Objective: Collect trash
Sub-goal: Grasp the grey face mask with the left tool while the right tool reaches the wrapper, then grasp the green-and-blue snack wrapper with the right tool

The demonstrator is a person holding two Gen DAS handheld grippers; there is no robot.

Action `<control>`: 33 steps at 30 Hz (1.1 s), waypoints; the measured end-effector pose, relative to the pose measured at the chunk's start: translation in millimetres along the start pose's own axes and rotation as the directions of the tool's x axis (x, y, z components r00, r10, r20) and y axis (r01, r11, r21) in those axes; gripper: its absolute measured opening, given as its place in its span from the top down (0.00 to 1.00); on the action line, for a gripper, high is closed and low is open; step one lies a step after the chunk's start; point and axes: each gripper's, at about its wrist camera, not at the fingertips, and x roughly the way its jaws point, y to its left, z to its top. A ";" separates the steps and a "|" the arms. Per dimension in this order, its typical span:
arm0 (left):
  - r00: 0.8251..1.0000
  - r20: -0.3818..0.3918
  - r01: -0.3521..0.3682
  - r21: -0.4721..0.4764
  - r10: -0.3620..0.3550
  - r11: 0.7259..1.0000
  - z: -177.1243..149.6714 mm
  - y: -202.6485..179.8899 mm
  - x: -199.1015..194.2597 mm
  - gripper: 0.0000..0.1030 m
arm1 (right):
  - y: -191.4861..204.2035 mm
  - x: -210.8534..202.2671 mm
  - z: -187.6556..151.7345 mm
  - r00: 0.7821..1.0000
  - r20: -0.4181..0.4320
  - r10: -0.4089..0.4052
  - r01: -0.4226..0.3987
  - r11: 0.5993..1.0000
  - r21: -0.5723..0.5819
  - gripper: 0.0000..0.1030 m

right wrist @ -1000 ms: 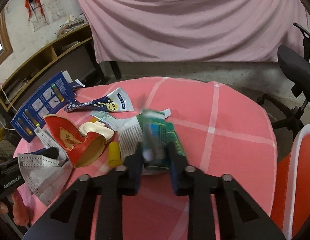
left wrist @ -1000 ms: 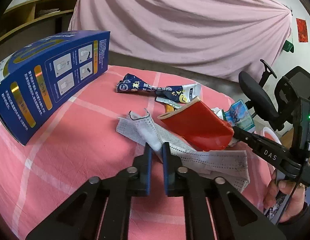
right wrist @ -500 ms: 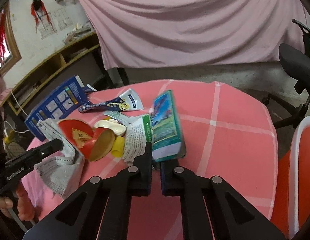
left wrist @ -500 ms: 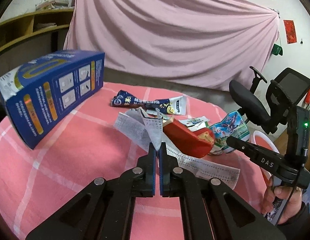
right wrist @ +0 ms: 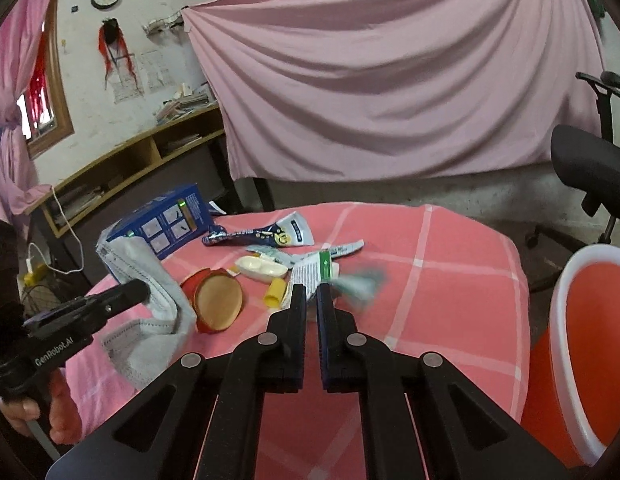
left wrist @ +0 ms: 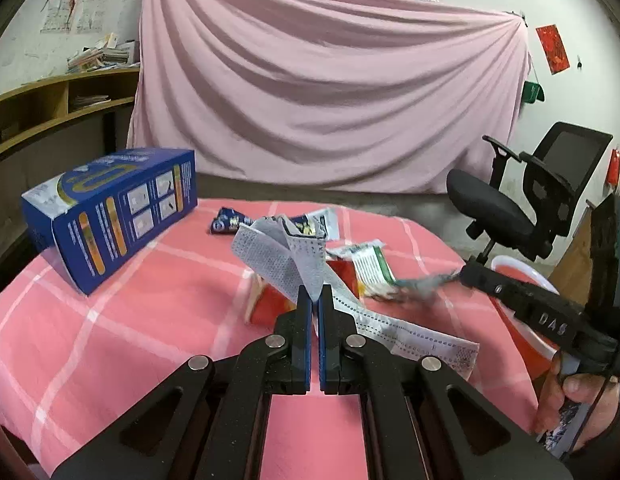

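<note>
Both grippers were clamped shut: left gripper (left wrist: 314, 292) on the mask (left wrist: 281, 252), right gripper (right wrist: 307, 292) on a wrapper (right wrist: 360, 280). Cup (right wrist: 213, 300), tube (right wrist: 261, 236), box (left wrist: 109, 208) still sat around 10 o'clock; bucket (right wrist: 566, 320) waited at 3.

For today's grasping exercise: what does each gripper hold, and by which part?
Left gripper: the grey face mask, pinched at a fold near its middle. Right gripper: a blurred green-blue wrapper, by one edge.
</note>
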 end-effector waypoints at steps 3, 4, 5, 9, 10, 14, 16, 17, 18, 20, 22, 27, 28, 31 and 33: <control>0.999 -0.052 -0.004 -0.011 0.003 1.000 -5.1 -4.5 9.3 0.99 | -5.4 -3.1 -2.3 1.000 -0.021 -0.005 0.005 1.000 0.018 0.96; 0.998 -0.067 -0.006 -0.013 0.005 1.000 -6.3 -5.0 12.2 0.99 | -8.7 -3.0 -2.7 1.000 -0.027 -0.014 0.015 0.999 0.034 0.95; 0.997 -0.079 -0.008 -0.016 0.007 1.000 -6.9 -3.1 14.3 0.99 | -11.1 -4.5 -3.4 0.999 -0.030 -0.018 0.019 0.999 0.044 0.95; 0.994 -0.113 -0.011 -0.038 0.006 0.999 -6.4 0.4 21.6 0.99 | -22.7 8.0 -4.4 0.995 -0.097 -0.030 0.039 0.995 0.092 0.67; 0.992 -0.122 -0.011 -0.047 0.006 0.999 -6.3 0.6 23.5 0.99 | -23.2 13.0 -4.1 0.993 -0.115 -0.023 0.034 0.995 0.098 0.57; 0.989 -0.147 -0.012 -0.092 -0.002 0.996 -4.1 10.7 29.3 0.99 | -19.3 30.4 -3.5 0.986 -0.169 0.008 0.010 0.995 0.100 0.49; 0.989 -0.148 -0.012 -0.102 -0.003 0.995 -6.0 18.6 27.0 0.99 | -15.8 47.1 -3.2 0.976 -0.215 0.017 0.005 0.995 0.101 0.48; 0.989 -0.146 -0.013 -0.103 -0.002 0.995 -6.3 20.0 25.9 0.99 | -14.5 52.0 -3.2 0.974 -0.227 0.019 0.005 0.994 0.105 0.44; 0.990 -0.144 -0.015 -0.103 0.000 0.995 -6.2 20.8 25.0 0.99 | -12.5 57.1 -2.9 0.971 -0.237 0.019 0.007 0.994 0.108 0.41; 0.990 -0.142 -0.015 -0.105 0.000 0.994 -6.3 22.7 24.0 0.99 | -8.5 61.9 -0.9 0.970 -0.241 0.014 0.011 0.995 0.101 0.31; 0.990 -0.142 -0.015 -0.111 -0.001 0.994 -6.0 23.9 23.7 0.99 | -4.3 66.0 0.6 0.969 -0.246 0.004 0.018 0.996 0.087 0.31; 0.990 -0.143 -0.014 -0.114 -0.002 0.993 -7.1 26.1 22.1 0.99 | -1.8 75.5 1.5 0.960 -0.278 -0.025 0.044 0.997 0.061 0.30; 0.990 -0.144 -0.014 -0.114 -0.002 0.993 -6.7 25.4 22.3 0.99 | -0.2 77.5 0.8 0.957 -0.287 -0.038 0.053 0.998 0.046 0.30; 0.989 -0.147 -0.017 -0.116 -0.001 0.993 -7.3 25.6 22.0 0.99 | 5.6 81.3 -1.2 0.944 -0.306 -0.120 0.120 0.993 -0.020 0.30; 0.989 -0.148 -0.018 -0.117 0.000 0.993 -6.6 24.8 22.5 0.99 | 4.5 81.6 -2.5 0.941 -0.312 -0.132 0.130 0.991 -0.028 0.30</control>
